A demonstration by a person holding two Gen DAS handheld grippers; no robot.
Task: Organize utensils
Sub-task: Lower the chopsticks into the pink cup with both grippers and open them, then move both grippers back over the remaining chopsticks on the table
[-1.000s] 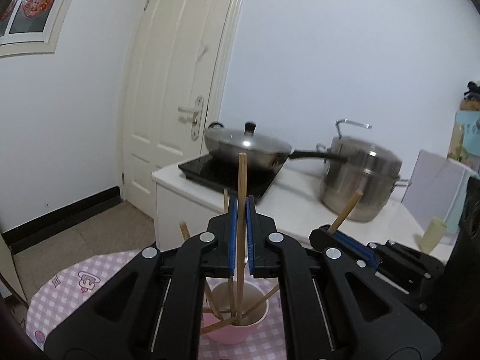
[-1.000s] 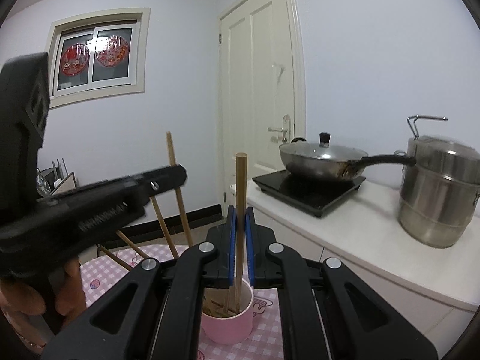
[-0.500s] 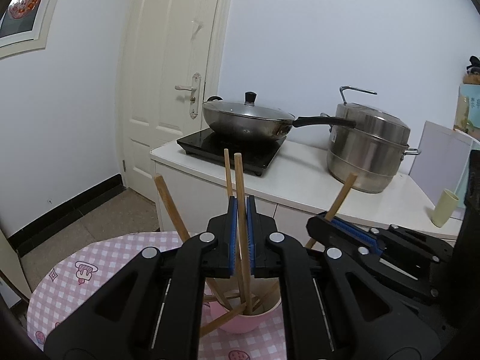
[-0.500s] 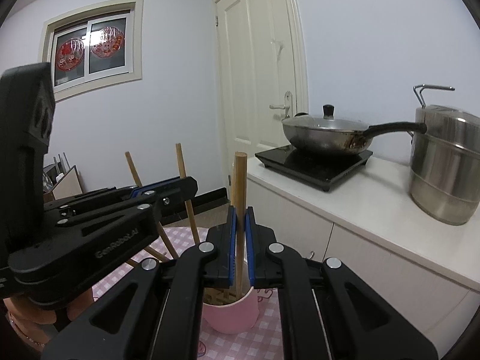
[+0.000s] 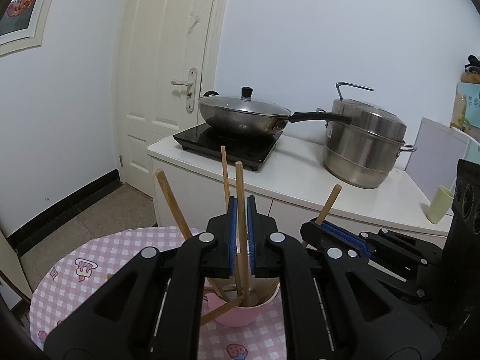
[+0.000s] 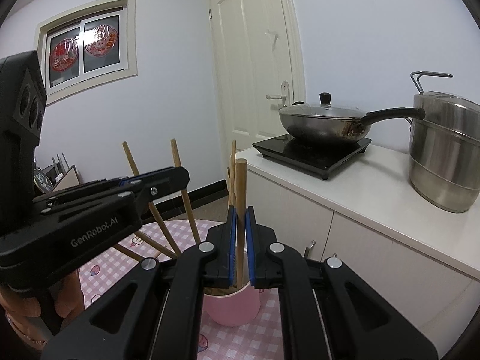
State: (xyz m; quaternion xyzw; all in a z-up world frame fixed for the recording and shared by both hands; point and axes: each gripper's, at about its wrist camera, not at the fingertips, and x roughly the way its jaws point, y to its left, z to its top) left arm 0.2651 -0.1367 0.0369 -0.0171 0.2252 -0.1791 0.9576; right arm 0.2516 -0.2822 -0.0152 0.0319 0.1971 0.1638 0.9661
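Our left gripper (image 5: 239,234) is opening its jaws around a wooden chopstick (image 5: 241,207) standing in the round pink cup (image 5: 237,315); beside it, our right gripper (image 6: 239,240) clamps another wooden chopstick (image 6: 241,189) over that cup.

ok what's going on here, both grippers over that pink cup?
A person holds both grippers and is dropping wooden chopsticks into the pink cup on the checked tablecloth. The left gripper is opening around its chopstick, whose lower end already sits in the cup. The right gripper is shut on another chopstick above the cup. Several more already lean in it.
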